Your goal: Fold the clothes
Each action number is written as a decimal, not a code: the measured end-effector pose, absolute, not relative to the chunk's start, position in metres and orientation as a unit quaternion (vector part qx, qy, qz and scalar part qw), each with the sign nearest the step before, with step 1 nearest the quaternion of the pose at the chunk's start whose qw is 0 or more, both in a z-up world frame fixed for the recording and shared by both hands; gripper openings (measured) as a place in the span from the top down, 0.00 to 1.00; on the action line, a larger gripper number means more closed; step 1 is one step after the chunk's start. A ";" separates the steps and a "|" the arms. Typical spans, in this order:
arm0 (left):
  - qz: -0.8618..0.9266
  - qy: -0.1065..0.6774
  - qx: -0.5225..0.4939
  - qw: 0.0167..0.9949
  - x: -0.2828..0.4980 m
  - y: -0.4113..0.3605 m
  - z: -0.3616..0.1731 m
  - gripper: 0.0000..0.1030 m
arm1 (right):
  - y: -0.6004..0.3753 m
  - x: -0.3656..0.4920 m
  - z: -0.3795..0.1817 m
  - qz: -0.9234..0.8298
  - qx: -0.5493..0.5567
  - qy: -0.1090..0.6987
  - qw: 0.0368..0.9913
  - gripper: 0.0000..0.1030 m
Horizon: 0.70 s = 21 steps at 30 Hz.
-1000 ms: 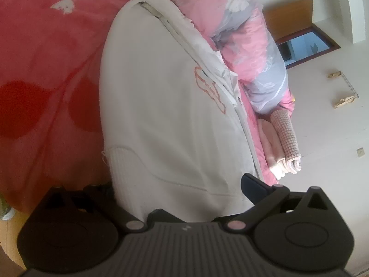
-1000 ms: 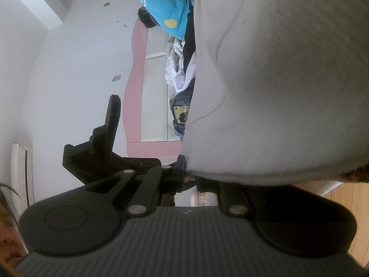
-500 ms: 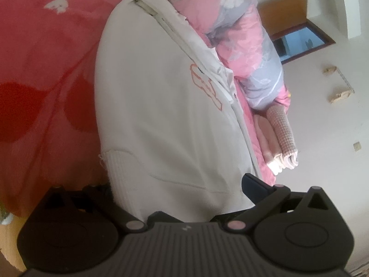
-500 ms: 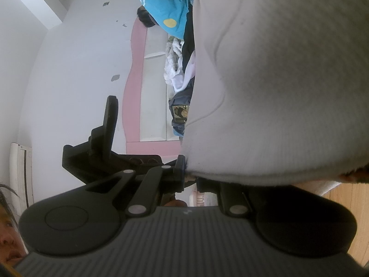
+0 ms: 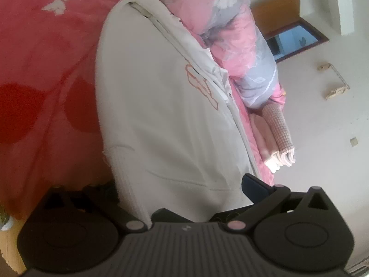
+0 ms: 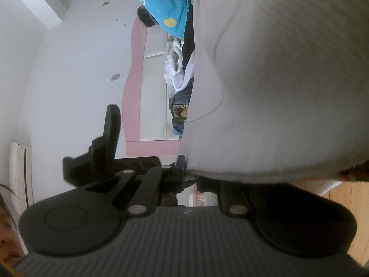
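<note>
Bedroom setup: white walls, a bed with a red floral bedspread point(image 5: 39, 73), and a rolled pink-and-grey quilt point(image 5: 242, 46) lying along its far side. Past the quilt sits a small stack of folded pinkish clothes point(image 5: 276, 138). On the wall above there's a wood-framed mirror point(image 5: 297, 37).

Main thing here is the white hoodie point(image 5: 161, 115), the zip-up kind with an orange outline print on the chest. It's spread over the bedspread, ribbed hem end toward the camera.

Left tongs point(image 5: 184, 198) are at that hem. Fabric drapes over the near finger and the other fingertip point(image 5: 253, 184) pokes out past the cloth, so I honestly can't tell if they're pinching or not.

Right tongs point(image 6: 191, 175) are pressed together on the hoodie's hem edge, with the cloth filling most of that view. Behind it there's a pink headboard point(image 6: 131, 92) and a messy clothes pile point(image 6: 177, 69), with something turquoise point(image 6: 166, 7) at its end.
</note>
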State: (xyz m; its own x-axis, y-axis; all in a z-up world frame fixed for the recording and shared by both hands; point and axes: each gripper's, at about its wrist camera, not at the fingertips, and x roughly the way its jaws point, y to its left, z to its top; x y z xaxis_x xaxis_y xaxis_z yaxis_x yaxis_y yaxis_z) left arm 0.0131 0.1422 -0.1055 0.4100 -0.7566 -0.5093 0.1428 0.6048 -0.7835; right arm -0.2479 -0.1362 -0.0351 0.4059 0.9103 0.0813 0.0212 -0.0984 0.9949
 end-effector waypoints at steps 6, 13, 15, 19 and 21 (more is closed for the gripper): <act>-0.290 0.433 -0.360 0.773 0.009 0.152 -0.100 0.21 | -0.154 -0.254 -0.023 0.404 0.627 0.368 0.555 0.91; -0.288 0.441 -0.397 0.751 0.019 0.162 -0.113 0.51 | -0.161 -0.262 -0.007 0.416 0.625 0.360 0.554 0.91; -0.289 0.443 -0.400 0.749 0.020 0.162 -0.115 0.60 | -0.162 -0.264 -0.002 0.417 0.622 0.360 0.557 0.91; -0.291 0.444 -0.401 0.747 0.024 0.162 -0.117 0.69 | -0.175 -0.268 0.011 0.419 0.611 0.356 0.570 0.91; -0.291 0.446 -0.394 0.749 0.025 0.160 -0.117 0.72 | -0.181 -0.270 0.020 0.421 0.597 0.354 0.584 0.91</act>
State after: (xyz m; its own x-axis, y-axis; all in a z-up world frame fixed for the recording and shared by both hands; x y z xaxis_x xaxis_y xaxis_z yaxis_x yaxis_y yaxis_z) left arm 0.0252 0.1605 -0.1169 0.4336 -0.7873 -0.4384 0.0853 0.5202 -0.8498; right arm -0.2702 -0.1805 0.0198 0.3935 0.9150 0.0889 -0.0691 -0.0670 0.9954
